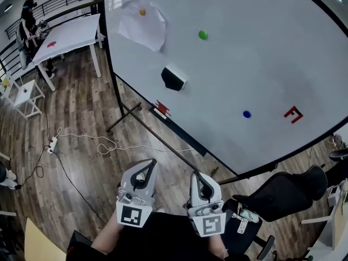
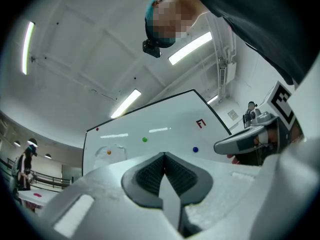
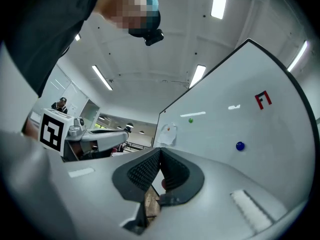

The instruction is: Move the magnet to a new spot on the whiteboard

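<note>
The green magnet [image 1: 203,35] sits high on the whiteboard [image 1: 244,64], with the blue magnet [image 1: 247,114] lower down, near a red mark [image 1: 293,114], and the orange magnet [image 1: 142,12] pinning a sheet of paper [image 1: 145,30] at the upper left. A black eraser [image 1: 174,79] clings to the board below the paper. Both claws are held low by the person's body, well apart from the board and above the wooden floor [image 1: 81,162]: the left claw [image 2: 163,159] is closed tight on nothing, and the right claw [image 3: 159,154] has its pads meeting at the tip, also empty.
</note>
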The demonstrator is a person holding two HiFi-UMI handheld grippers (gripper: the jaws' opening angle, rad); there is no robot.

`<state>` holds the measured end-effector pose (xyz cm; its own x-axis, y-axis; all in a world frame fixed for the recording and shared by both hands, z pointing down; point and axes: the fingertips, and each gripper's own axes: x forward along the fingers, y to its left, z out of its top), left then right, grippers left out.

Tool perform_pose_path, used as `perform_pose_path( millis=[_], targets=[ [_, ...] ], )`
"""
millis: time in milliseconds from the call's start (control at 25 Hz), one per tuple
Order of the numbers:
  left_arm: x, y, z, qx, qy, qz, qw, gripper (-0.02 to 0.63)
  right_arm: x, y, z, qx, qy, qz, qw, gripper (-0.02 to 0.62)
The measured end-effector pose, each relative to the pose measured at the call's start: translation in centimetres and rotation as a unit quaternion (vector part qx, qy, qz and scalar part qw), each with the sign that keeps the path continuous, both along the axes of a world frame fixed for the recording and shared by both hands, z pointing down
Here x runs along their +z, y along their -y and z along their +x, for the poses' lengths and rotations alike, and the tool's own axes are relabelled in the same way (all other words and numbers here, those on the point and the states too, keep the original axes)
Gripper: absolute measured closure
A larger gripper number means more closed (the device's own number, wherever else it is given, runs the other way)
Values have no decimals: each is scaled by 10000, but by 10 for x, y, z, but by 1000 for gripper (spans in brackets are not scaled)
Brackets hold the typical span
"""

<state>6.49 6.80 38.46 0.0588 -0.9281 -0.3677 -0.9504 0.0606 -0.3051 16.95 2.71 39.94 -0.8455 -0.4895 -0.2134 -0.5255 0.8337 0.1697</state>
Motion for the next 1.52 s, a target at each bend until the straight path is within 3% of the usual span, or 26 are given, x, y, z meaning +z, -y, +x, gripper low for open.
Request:
perform_pose_path(
  millis=[560, 920, 1200, 1520],
  targets=[
    [-16, 120, -62, 969, -46, 188, 9951, 604, -5, 82, -52, 991, -133, 105, 9949, 594],
    [-25, 172, -95, 1764, -107, 257, 9839, 604, -10, 118, -86, 1785, -164, 123, 9837, 594],
    [-28, 202, -124, 2055, -132, 360, 9779, 604, -3, 131, -115, 2212, -265, 200, 9747, 593],
    [-41, 222, -135, 2635, -79, 542, 9631, 604, -2, 137, -141, 2533, -287, 231, 9667, 594]
  ],
)
